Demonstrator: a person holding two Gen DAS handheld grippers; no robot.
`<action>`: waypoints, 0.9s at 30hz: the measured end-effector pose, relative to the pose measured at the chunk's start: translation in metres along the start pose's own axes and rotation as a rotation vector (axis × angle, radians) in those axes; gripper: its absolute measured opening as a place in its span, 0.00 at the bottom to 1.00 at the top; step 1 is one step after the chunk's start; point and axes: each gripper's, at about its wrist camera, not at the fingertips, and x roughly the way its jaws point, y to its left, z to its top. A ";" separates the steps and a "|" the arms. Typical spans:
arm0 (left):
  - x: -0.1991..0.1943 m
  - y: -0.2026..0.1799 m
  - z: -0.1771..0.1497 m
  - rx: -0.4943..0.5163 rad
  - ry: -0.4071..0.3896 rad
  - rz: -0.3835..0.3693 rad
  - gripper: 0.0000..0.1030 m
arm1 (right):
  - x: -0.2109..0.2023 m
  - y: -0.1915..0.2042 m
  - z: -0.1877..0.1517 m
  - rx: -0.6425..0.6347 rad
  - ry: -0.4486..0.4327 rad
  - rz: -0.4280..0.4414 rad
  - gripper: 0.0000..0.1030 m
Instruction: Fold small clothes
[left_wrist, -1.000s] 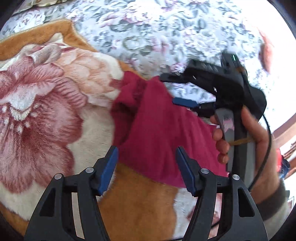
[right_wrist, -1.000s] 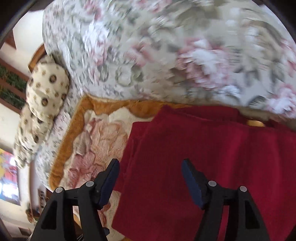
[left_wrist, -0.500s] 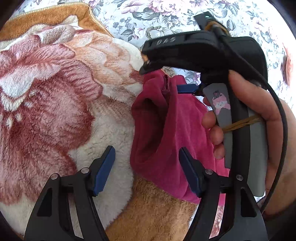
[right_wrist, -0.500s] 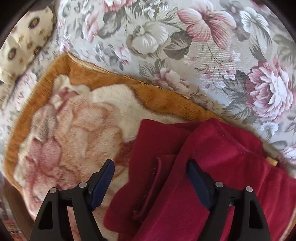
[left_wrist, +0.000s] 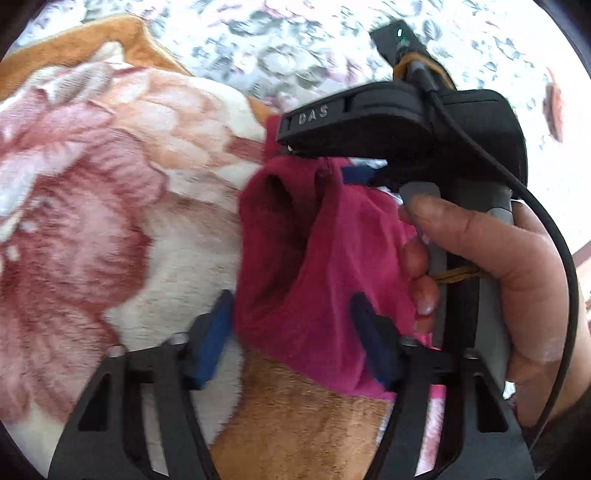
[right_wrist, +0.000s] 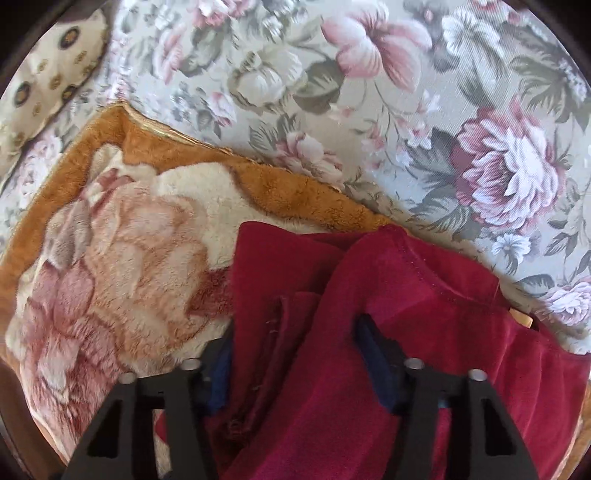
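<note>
Crimson garment (right_wrist: 406, 332) at six o'clock; plush blanket (right_wrist: 122, 258) at nine, cream with pink-red blooms, ochre border. Grey-green floral cover (right_wrist: 369, 74) at twelve, pink peonies. Beige cushion (right_wrist: 48, 85) at ten, dark medallions.

A bed or sofa covered in grey floral fabric (right_wrist: 406, 122) carries everything. A plush blanket (right_wrist: 122, 243), cream with a large pink flower and an orange-brown border, lies directly on it at the left. A crumpled red garment (right_wrist: 424, 332) rests on the blanket's near right part, and a patterned cushion (right_wrist: 48, 77) sits far left.
</note>
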 end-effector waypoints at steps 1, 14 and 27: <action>0.002 -0.002 0.000 0.009 0.010 -0.010 0.38 | -0.004 0.000 -0.002 -0.007 -0.015 0.011 0.40; -0.015 -0.109 -0.014 0.306 0.043 -0.260 0.14 | -0.145 -0.117 -0.059 0.123 -0.275 0.195 0.20; 0.080 -0.233 -0.073 0.563 0.310 -0.290 0.14 | -0.135 -0.311 -0.181 0.474 -0.241 0.013 0.17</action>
